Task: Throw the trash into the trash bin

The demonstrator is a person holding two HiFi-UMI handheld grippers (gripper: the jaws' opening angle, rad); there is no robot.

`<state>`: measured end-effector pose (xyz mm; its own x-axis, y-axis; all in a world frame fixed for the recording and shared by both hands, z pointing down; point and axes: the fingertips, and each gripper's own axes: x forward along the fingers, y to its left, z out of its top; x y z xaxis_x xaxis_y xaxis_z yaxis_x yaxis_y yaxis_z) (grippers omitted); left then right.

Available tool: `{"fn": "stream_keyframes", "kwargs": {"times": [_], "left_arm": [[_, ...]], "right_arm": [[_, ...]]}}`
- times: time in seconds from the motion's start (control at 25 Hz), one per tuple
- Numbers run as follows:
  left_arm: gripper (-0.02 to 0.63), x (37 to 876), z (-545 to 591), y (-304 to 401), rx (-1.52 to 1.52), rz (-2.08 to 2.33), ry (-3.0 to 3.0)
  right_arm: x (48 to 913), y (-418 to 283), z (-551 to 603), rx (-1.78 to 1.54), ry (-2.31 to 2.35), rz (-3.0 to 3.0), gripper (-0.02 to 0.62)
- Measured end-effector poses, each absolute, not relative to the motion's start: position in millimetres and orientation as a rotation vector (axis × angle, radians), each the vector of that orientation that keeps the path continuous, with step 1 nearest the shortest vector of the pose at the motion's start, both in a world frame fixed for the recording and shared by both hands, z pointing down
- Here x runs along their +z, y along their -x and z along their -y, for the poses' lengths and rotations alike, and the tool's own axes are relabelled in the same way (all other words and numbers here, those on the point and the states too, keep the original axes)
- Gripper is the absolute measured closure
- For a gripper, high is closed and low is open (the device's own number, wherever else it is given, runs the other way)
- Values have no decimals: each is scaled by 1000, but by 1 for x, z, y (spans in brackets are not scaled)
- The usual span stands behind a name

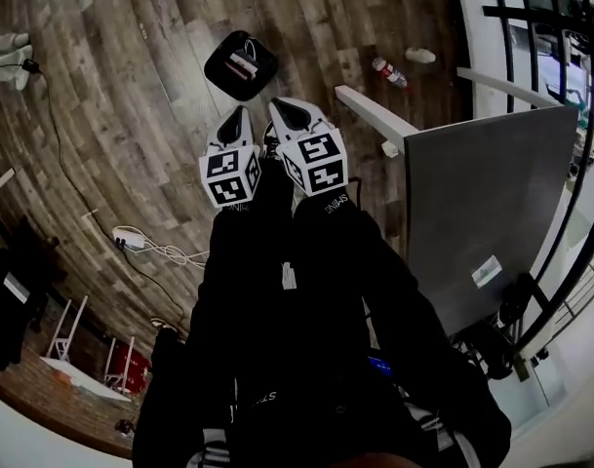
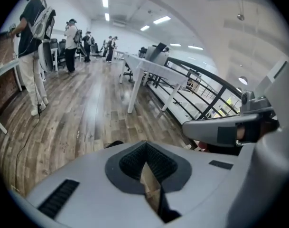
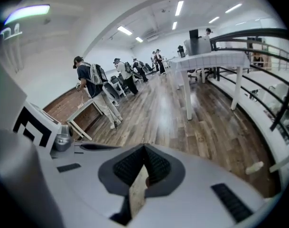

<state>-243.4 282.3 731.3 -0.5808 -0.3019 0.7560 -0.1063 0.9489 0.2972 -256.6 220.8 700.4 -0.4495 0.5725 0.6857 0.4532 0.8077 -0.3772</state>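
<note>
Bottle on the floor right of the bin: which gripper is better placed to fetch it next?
Probably right: the right gripper sits nearer the bottle than the left gripper; both are shut, empty.

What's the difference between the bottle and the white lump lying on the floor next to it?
The bottle is see-through with red on it; the white lump is plain white. The bottle is long and slim, the lump short and rounded. The bottle lies nearer the bin, the lump farther off. Both lie on the wood floor, outside the bin.
</note>
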Motion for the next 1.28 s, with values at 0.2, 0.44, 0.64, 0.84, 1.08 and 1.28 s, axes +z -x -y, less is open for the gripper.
{"fn": "stream_keyframes", "kwargs": {"times": [0.2, 0.44, 0.64, 0.84, 1.08, 1.28], "left_arm": [[606, 648, -245, 232, -252, 2221, -364], [606, 553, -185, 207, -262, 2281, -506], [606, 491, -122, 182, -216, 2301, -693], [606, 450, -56, 145, -189, 2299, -829], [606, 408, 20, 107, -146, 2288, -1027], [606, 379, 78, 73, -104, 2242, -1210]], "right_arm": [[612, 239, -184, 251, 699, 2248, 580], [518, 201, -115, 365, 561, 2381, 580], [447, 167, -59, 424, 462, 2506, 580], [395, 125, 0, 442, 328, 2614, 580], [359, 72, 67, 445, 156, 2696, 580], [334, 24, 126, 459, -66, 2737, 580]]}}
